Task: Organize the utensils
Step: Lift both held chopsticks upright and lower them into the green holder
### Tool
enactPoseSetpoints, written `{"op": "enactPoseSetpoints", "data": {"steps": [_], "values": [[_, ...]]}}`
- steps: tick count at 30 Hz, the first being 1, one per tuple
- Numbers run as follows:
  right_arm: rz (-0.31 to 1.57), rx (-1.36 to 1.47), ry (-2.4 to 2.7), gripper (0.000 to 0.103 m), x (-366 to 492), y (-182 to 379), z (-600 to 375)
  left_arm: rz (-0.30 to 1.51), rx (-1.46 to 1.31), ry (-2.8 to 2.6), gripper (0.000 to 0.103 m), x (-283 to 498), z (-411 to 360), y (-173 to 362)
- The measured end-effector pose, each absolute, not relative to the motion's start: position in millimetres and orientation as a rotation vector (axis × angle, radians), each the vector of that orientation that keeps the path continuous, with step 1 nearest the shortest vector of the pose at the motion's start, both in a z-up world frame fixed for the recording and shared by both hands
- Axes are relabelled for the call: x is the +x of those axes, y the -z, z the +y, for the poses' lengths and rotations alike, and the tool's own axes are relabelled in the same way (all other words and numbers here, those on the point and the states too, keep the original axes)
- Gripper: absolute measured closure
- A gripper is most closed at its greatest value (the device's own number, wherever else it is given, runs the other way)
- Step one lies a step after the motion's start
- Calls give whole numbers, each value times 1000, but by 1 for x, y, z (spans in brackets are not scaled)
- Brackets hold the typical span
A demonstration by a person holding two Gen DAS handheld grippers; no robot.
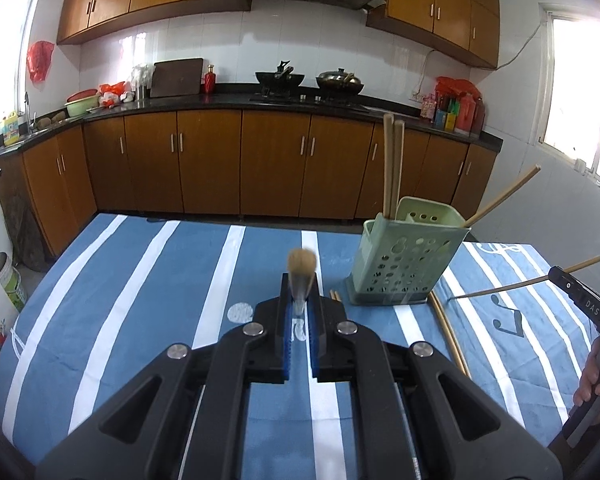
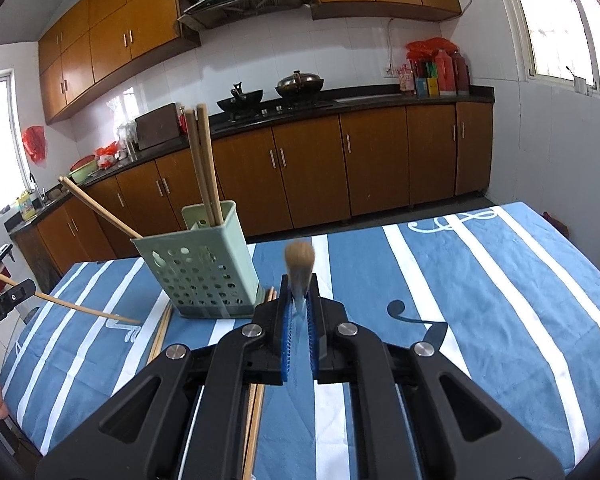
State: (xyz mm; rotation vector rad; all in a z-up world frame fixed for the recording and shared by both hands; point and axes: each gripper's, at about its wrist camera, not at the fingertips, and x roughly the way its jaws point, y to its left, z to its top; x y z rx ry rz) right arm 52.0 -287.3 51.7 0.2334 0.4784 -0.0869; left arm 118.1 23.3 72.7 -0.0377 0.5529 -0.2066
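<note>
Left claw (image 1: pixel 300 300) and right claw (image 2: pixel 300 300) each clench a chopstick (image 1: pixel 301 264) aloft near the holder (image 1: pixel 400 256); next, tip both upright and drop them in

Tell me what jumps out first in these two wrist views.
A green perforated holder stands on the blue striped cloth with three chopsticks in it. The left gripper and right gripper are each shut on one chopstick. More chopsticks lie beside the holder's base.
</note>
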Motion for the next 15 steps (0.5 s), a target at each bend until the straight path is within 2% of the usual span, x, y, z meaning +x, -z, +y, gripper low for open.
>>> {"op": "enactPoseSetpoints", "data": {"steps": [6,15], "values": [[443,228,68,95,52,-73,-286,516,-16,240,95,114,17,-92],[323,269,-70,95,42,-136,-276,423,-3,368,95,93,-2,-150]]}}
